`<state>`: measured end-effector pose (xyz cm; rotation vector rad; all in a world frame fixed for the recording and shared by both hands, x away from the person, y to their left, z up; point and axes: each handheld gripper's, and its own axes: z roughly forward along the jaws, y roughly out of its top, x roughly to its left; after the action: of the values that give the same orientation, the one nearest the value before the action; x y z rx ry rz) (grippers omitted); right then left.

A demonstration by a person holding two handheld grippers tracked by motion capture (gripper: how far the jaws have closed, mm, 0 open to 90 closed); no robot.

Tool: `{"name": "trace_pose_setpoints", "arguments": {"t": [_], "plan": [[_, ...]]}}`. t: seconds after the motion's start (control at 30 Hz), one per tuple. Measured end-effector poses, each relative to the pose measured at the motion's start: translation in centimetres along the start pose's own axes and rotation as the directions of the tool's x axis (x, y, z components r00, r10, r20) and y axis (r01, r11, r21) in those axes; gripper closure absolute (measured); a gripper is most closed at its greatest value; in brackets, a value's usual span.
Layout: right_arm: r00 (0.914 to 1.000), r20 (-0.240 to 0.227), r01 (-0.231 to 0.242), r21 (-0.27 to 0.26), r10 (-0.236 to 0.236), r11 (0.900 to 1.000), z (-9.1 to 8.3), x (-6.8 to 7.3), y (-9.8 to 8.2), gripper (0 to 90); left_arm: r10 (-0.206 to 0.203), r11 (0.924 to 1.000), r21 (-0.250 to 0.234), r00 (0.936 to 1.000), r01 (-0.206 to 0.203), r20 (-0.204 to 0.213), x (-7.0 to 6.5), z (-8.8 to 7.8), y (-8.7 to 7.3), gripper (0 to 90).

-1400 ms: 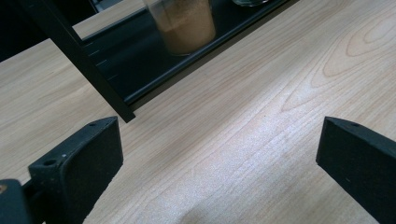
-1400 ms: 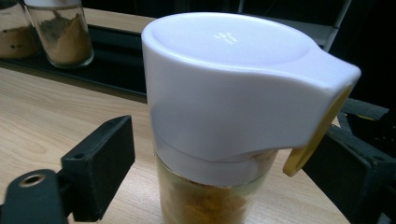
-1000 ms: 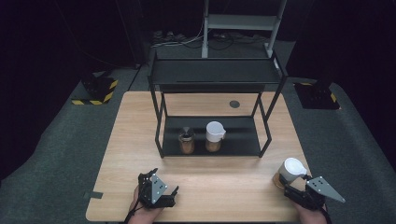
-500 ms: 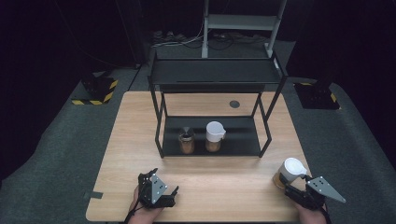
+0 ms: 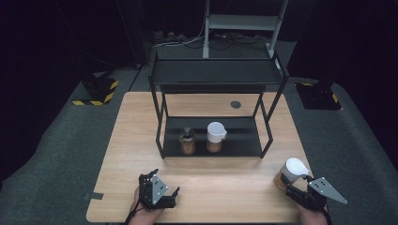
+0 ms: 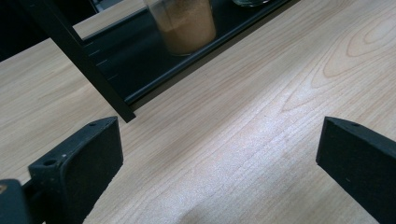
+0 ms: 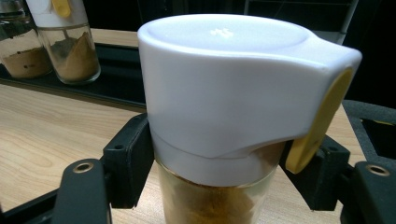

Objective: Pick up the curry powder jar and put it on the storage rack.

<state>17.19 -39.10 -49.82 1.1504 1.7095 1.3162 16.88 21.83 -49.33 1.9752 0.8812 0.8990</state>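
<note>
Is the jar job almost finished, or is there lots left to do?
Two jars already stand on the rack's lower shelf: an open one and a white-lidded one. A third jar is in hand at the table's right edge; the right hand-held gripper has just closed its jaws on its glass below the lid. The left hand-held gripper waits open. Probably left: carrying this jar to the shelf.

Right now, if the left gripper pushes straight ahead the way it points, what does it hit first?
Probably the black rack's front leg and lower shelf edge. Left gripper is open over bare table; a brown-powder jar stands just behind. Depth is uncertain.
</note>
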Motion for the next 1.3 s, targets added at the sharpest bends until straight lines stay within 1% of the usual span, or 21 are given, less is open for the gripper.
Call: {"name": "trace_pose_setpoints", "arguments": {"t": [0.2,0.37,0.6,0.97,1.3], "plan": [[1.0000,0.000,0.010,0.001,-0.010,1.000,0.1,0.3,0.3,29.8,-0.002,1.0000,-0.001,1.0000,0.002,0.001,0.0,0.0,0.0,0.7],[0.9996,-0.001,0.026,-0.019,-0.026,0.999,0.1,0.7,0.6,29.8,0.000,1.0000,-0.001,1.0000,0.000,0.001,0.0,0.0,0.0,0.6],[0.9989,-0.009,0.045,-0.032,-0.045,0.998,0.2,1.2,1.2,29.8,0.000,1.0000,-0.001,1.0000,0.000,0.001,0.0,0.0,0.0,0.7],[0.9984,-0.024,0.049,-0.047,-0.051,0.998,0.7,1.9,1.8,29.8,-0.001,1.0000,-0.002,1.0000,0.001,0.004,0.1,0.0,0.0,0.6],[0.9974,-0.037,0.060,-0.046,-0.062,0.997,1.4,2.5,2.5,29.8,-0.001,1.0000,-0.002,1.0000,0.001,0.007,0.1,0.0,-0.1,0.6]]}}
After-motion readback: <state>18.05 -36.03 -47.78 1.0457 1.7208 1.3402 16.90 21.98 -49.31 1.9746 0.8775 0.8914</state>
